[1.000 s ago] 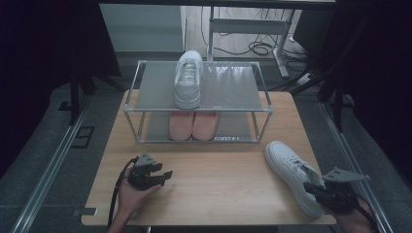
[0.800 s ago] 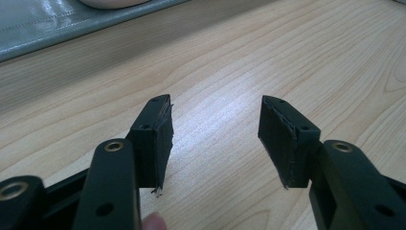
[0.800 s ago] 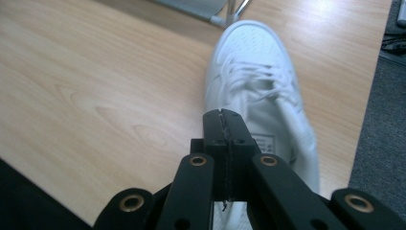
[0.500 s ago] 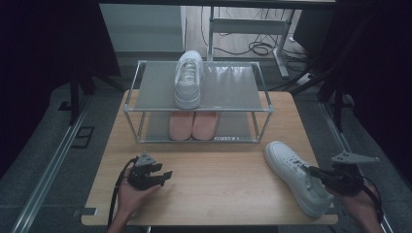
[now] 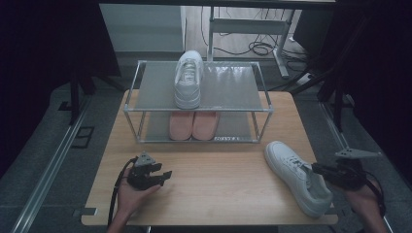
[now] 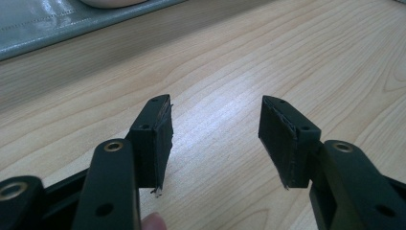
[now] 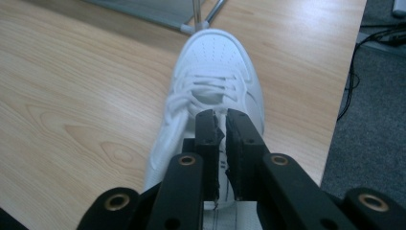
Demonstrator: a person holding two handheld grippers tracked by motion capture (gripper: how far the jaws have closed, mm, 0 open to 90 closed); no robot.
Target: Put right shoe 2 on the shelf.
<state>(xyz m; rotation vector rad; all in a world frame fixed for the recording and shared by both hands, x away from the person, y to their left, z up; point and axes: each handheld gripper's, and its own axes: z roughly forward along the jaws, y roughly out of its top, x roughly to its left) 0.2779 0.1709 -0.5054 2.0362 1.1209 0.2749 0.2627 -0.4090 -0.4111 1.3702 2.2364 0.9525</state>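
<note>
Finding: the right gripper (image 5: 318,169) has just been opening. In the right gripper view its jaws (image 7: 222,120) stand a narrow slit apart over the heel opening of the white sneaker (image 7: 215,62), with white heel material showing in the slit, and the pads appear no longer to press on it. I read this as a release. The sneaker lies flat on its sole on the table (image 5: 218,189) at about 4 o'clock, toe pointing toward 11 o'clock and the shoe rack (image 5: 228,90). It is therefore set down in front of the rack, not yet shelved beside its partner (image 5: 188,77) on the top shelf at 12 o'clock. A pink pair (image 5: 194,125) occupies the lower shelf. Against the frame a second ago, the right gripper sits farther toward 2 o'clock and has drawn back along the heel, while the sneaker has kept nearly the same place and heading. The left gripper (image 5: 165,175) is unchanged at 7 o'clock, resting in the hand on bare wood with its jaws (image 6: 215,129) spread wide and nothing between them. Judgement: a fresh hold is needed before the sneaker goes up.
</note>
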